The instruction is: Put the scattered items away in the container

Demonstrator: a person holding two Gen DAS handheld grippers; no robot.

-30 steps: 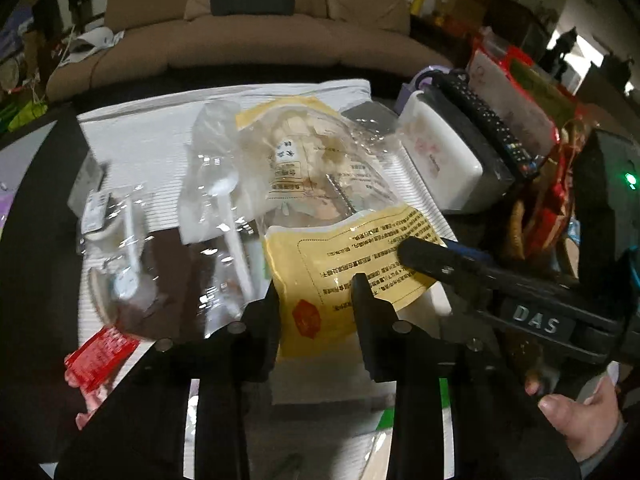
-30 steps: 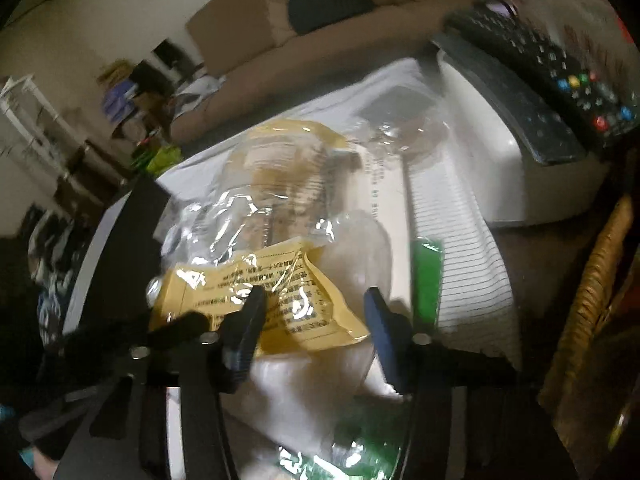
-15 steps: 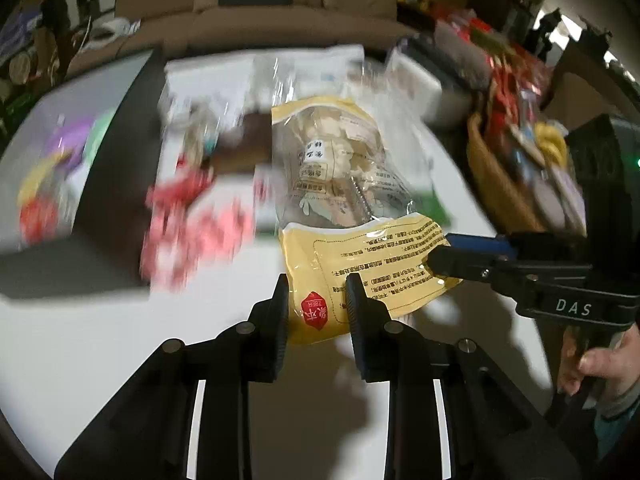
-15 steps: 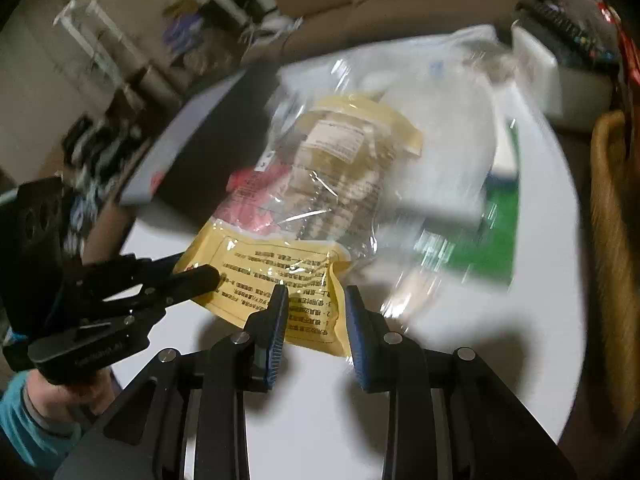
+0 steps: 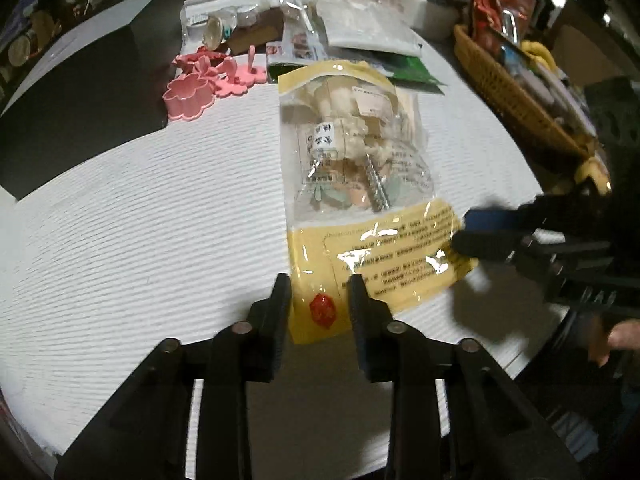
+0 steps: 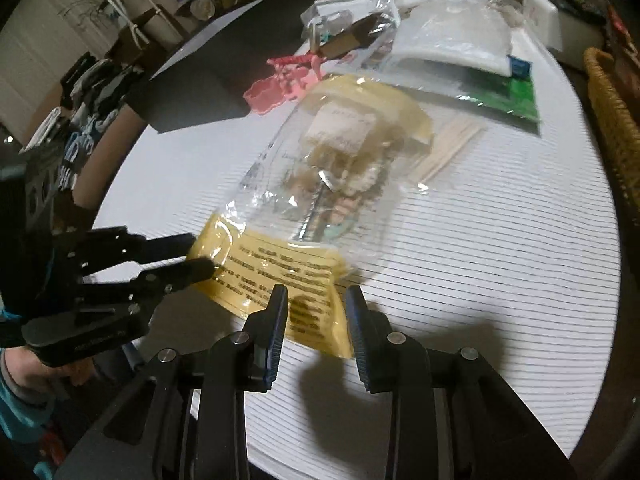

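A clear plastic bag with a yellow printed end point(image 5: 352, 184) holds pale pieces and a small tool. It hangs above the white table, held at its yellow edge. My left gripper point(image 5: 320, 300) is shut on one corner of that edge. My right gripper point(image 6: 314, 312) is shut on the other corner. The bag also shows in the right wrist view point(image 6: 320, 184). Each gripper shows in the other's view: the right gripper point(image 5: 476, 232), the left gripper point(image 6: 196, 256). A wicker basket point(image 5: 508, 80) full of items stands at the right.
Pink cutters point(image 5: 200, 84) lie by a black box point(image 5: 72, 80) at the left. White and green packets point(image 5: 372, 28), a white box point(image 5: 420, 4) and small clear cups point(image 5: 224, 24) lie at the far side. Wooden sticks point(image 6: 448, 148) lie under the bag.
Both grippers have pulled back toward the near edge and lifted the bag with them. The clutter now lies farther off, and the white table shows below.
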